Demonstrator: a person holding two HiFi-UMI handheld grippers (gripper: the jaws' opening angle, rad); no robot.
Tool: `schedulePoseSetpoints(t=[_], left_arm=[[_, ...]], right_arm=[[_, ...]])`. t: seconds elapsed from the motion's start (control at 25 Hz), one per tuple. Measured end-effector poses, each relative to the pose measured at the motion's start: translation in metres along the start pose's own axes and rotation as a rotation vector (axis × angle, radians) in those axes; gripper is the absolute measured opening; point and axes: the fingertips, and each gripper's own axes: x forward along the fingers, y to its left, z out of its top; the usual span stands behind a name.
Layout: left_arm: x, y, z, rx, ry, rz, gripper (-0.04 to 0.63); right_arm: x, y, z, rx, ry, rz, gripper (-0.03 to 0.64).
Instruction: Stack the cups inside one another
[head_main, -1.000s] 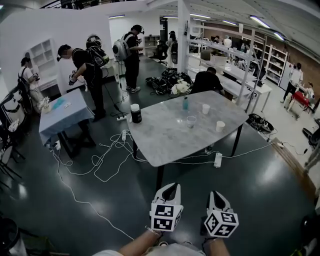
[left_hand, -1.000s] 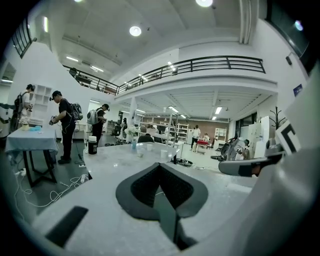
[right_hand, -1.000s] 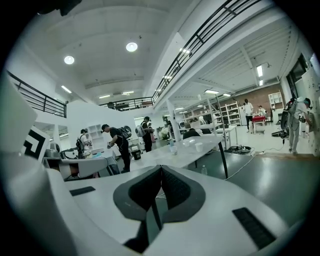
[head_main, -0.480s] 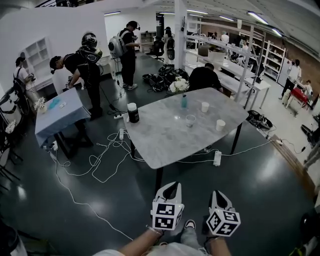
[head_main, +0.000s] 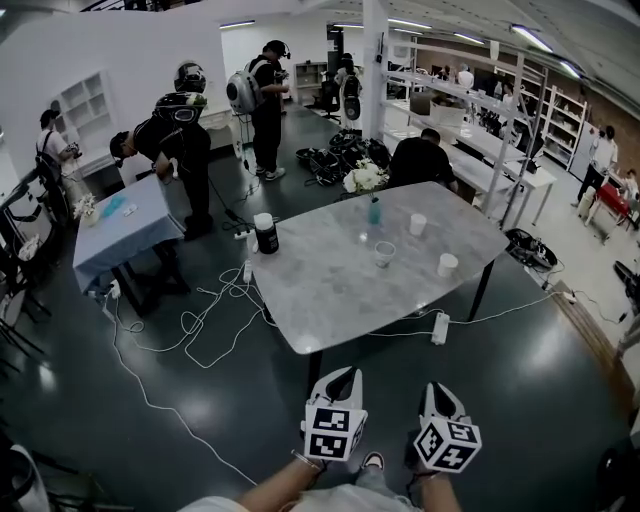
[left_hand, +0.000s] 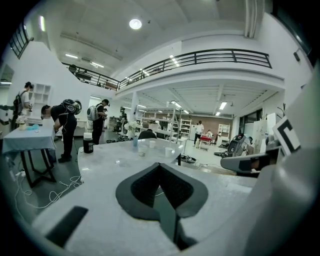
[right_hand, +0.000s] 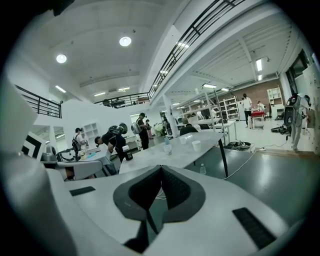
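Observation:
Three cups stand apart on the far right part of the grey marble table (head_main: 320, 290): a clear cup (head_main: 385, 253), a white cup (head_main: 417, 224) behind it and another white cup (head_main: 447, 265) near the right edge. The left gripper view shows the clear cup (left_hand: 142, 148) and a white cup (left_hand: 168, 151) far ahead. The right gripper view shows the clear cup (right_hand: 167, 148) and a white cup (right_hand: 196, 145). My left gripper (head_main: 346, 373) and right gripper (head_main: 436, 388) hang side by side over the dark floor, short of the table's near corner. Both are shut and hold nothing.
A blue bottle (head_main: 374, 210) and a black canister with a white lid (head_main: 266, 233) also stand on the table. White cables (head_main: 200, 320) and a power strip (head_main: 440, 328) lie on the floor by the table legs. A blue-covered table (head_main: 125, 225) with people around it stands at the left.
The table has drawn nearer and sits lower in the head view as I walk toward it. Both grippers keep their place side by side, still shut.

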Motion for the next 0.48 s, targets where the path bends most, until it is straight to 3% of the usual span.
schedulePoseSetpoints(t=[0.48], left_arm=[[0.108, -0.028, 0.027, -0.01, 0.005, 0.057, -0.006]], right_arm=[[0.077, -0.083, 0.049, -0.007, 0.017, 0.039, 0.008]])
